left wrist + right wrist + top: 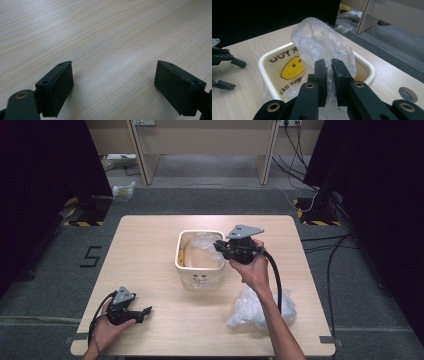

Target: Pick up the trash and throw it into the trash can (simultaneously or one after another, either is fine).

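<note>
A cream rectangular bin [200, 271] stands at the middle of the wooden table [150, 245]. A thin clear plastic bag [319, 40] with a yellow smiley print rises out of the bin [265, 72], partly lining it. My right gripper [329, 65] is shut on a fold of this bag just above the near rim. From above, the right gripper [221, 248] sits at the bin's right side, over the bag [204, 242]. My left gripper [145, 312] rests low at the table's front left, well away from the bin. Its jaws stand wide open [113, 77] over bare wood, holding nothing.
A second crumpled clear plastic bag [250, 312] lies at the front right of the table, beside the person's right forearm. A round cable hole [408, 94] is set in the tabletop. Desk legs, cables and a small bag lie on the floor beyond the far edge.
</note>
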Action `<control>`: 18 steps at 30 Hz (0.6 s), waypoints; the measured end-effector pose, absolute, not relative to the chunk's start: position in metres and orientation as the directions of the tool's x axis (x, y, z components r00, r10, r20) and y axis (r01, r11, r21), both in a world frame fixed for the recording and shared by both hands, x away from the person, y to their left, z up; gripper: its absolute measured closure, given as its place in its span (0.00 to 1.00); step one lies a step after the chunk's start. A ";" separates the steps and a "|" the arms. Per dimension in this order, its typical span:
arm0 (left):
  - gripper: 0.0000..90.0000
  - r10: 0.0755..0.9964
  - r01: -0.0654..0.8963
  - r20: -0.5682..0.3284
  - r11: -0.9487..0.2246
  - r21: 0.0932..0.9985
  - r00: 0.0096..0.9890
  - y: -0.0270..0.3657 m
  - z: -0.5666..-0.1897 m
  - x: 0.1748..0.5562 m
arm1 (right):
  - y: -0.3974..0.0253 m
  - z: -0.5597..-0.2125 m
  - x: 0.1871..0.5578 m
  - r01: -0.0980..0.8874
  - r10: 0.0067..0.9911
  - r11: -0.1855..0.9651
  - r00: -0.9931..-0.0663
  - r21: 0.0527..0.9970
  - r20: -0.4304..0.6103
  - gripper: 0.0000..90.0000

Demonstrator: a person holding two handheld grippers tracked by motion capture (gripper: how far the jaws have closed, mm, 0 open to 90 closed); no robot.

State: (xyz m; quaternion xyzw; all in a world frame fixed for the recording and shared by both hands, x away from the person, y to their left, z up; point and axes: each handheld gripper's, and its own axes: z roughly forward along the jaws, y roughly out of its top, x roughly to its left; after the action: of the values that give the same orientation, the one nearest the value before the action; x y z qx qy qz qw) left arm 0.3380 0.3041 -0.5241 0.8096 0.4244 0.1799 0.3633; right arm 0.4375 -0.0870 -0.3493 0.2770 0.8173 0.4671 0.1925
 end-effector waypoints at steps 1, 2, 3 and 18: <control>0.16 0.818 0.557 -0.017 -0.376 0.741 0.575 0.304 -0.524 0.338 | -0.084 -0.351 0.439 0.277 0.629 0.412 -0.775 0.868 -0.052 0.92; 0.16 0.818 0.557 -0.016 -0.376 0.741 0.575 0.304 -0.524 0.338 | -0.082 -0.351 0.440 0.277 0.626 0.416 -0.778 0.866 -0.052 0.92; 0.16 0.818 0.557 -0.017 -0.376 0.740 0.575 0.304 -0.524 0.338 | -0.080 -0.353 0.441 0.282 0.622 0.416 -0.781 0.864 -0.045 0.92; 0.16 0.819 0.558 -0.019 -0.375 0.740 0.574 0.304 -0.524 0.338 | -0.049 -0.372 0.456 0.322 0.597 0.432 -0.802 0.843 0.000 0.79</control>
State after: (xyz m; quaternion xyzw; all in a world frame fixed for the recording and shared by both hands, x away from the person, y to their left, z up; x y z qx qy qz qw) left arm 0.3378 0.3040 -0.5241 0.8095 0.4253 0.1792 0.3629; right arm 0.4561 -0.0491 -0.3723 0.2758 0.8326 0.4561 0.1509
